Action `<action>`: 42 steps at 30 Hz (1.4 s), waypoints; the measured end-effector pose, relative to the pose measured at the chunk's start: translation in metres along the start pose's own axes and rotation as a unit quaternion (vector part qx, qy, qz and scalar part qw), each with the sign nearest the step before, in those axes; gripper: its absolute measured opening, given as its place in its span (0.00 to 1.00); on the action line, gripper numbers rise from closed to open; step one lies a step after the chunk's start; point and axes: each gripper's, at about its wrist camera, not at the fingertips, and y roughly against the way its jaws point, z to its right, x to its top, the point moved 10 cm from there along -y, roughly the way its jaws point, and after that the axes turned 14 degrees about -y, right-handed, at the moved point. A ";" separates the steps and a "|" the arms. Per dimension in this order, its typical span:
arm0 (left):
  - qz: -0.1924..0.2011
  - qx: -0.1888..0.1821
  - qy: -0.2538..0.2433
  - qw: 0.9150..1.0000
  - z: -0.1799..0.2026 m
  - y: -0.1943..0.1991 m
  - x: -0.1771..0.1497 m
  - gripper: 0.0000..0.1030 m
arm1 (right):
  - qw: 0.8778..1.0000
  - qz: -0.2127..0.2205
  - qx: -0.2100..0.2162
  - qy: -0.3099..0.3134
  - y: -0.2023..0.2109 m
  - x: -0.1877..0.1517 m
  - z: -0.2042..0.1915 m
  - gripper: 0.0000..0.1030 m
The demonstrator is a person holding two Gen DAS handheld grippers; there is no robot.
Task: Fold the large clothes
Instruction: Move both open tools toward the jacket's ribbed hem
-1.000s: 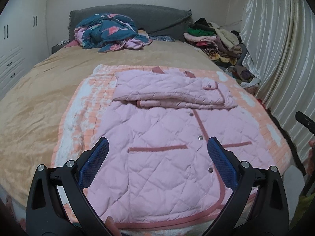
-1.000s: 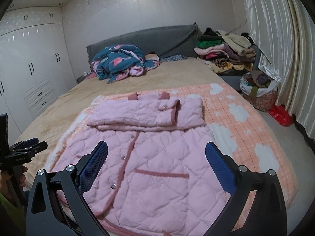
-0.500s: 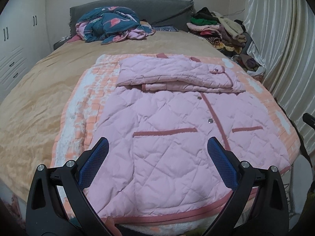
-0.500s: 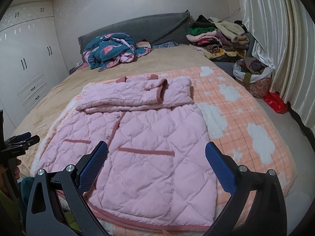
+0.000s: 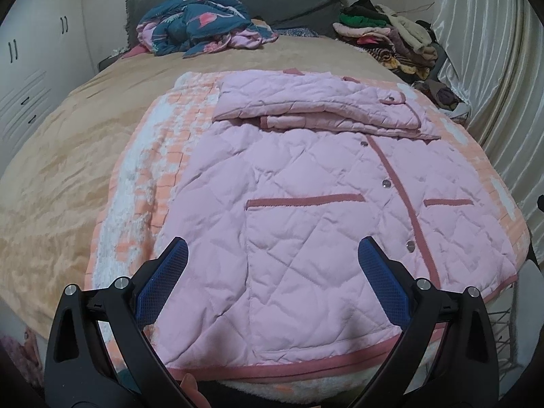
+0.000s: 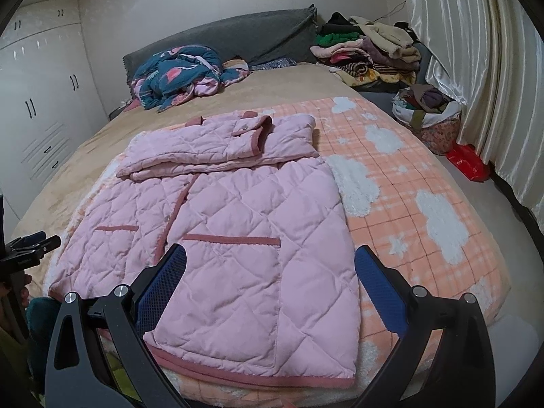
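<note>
A pink quilted jacket (image 5: 306, 210) with dark pink trim lies front-up on an orange and white blanket (image 5: 142, 176) on the bed. Its sleeves are folded across the chest near the collar (image 5: 316, 105). My left gripper (image 5: 272, 272) is open and empty, above the jacket's lower left hem. The jacket also shows in the right wrist view (image 6: 238, 224). My right gripper (image 6: 270, 275) is open and empty, above the lower right hem corner. The left gripper shows at the left edge of the right wrist view (image 6: 30, 248).
A blue flamingo-print quilt (image 6: 180, 74) is bunched by the grey headboard (image 6: 238, 37). A pile of clothes (image 6: 370, 51) and a full basket (image 6: 428, 115) stand at the right, by the curtain (image 6: 476, 68). White wardrobes (image 6: 37, 102) line the left wall.
Both grippers have moved down and closer to the jacket's bottom hem. Both stay open and empty. The jacket has not moved.
</note>
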 end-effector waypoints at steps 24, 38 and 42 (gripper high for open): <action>-0.070 -0.004 0.040 0.997 -0.031 -0.033 -0.059 0.91 | 0.997 -0.062 -0.040 -0.013 -0.028 -0.049 0.043 0.96; -0.101 -0.017 0.053 0.993 -0.044 -0.035 -0.085 0.91 | 0.992 -0.104 -0.049 -0.056 -0.044 -0.086 0.081 0.96; -0.110 -0.030 0.059 0.992 -0.043 -0.038 -0.092 0.91 | 0.990 -0.119 -0.051 -0.062 -0.050 -0.099 0.089 0.96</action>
